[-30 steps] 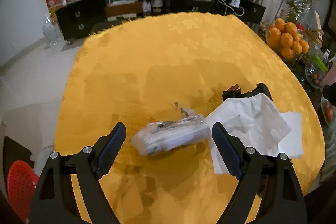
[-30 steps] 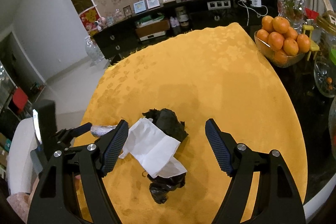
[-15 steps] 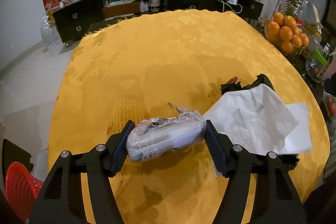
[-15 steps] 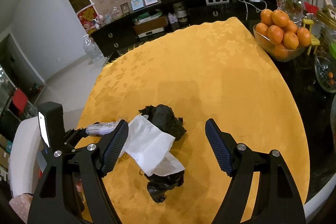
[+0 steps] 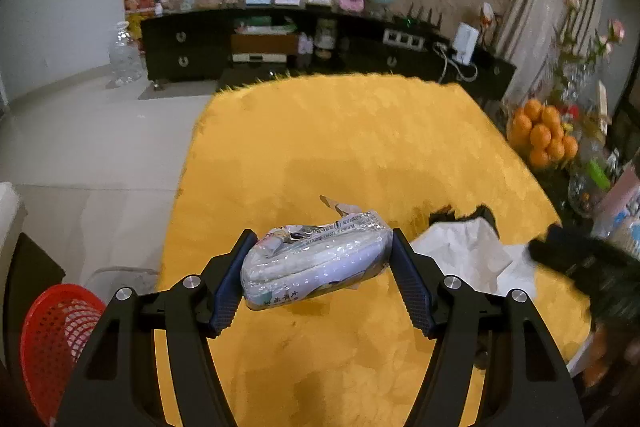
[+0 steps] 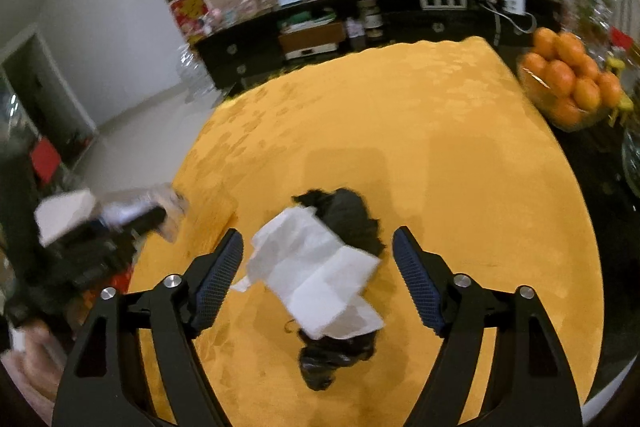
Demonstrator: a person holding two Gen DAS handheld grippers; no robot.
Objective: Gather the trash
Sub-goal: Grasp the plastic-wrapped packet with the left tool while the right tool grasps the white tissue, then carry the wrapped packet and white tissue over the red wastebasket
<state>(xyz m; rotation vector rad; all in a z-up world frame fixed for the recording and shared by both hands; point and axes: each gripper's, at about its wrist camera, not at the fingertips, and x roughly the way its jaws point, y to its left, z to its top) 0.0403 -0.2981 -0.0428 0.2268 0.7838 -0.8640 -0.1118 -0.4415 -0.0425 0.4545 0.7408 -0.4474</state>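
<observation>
From the left wrist, the left gripper (image 5: 320, 279) is clamped on a crinkly, shiny plastic-wrapped packet (image 5: 316, 263) held clear of the yellow tablecloth (image 5: 340, 147); the step in hand looks like carrying it off, likely to the red mesh basket (image 5: 56, 343) at 8 o'clock. From the right wrist, the right gripper (image 6: 318, 279), jaws just widened and gripping nothing, hovers over a creased white tissue (image 6: 316, 279) on a crumpled black bag (image 6: 344, 215) at centre, so next comes lowering and closing on that soft pile.

desk (image 6: 440, 115): yellow patterned cloth covered it | on cloth: white paper sheet (image 6: 316, 275) over crumpled black plastic bag (image 6: 344, 215) | far right edge: glass bowl of oranges (image 6: 568, 87)
</observation>
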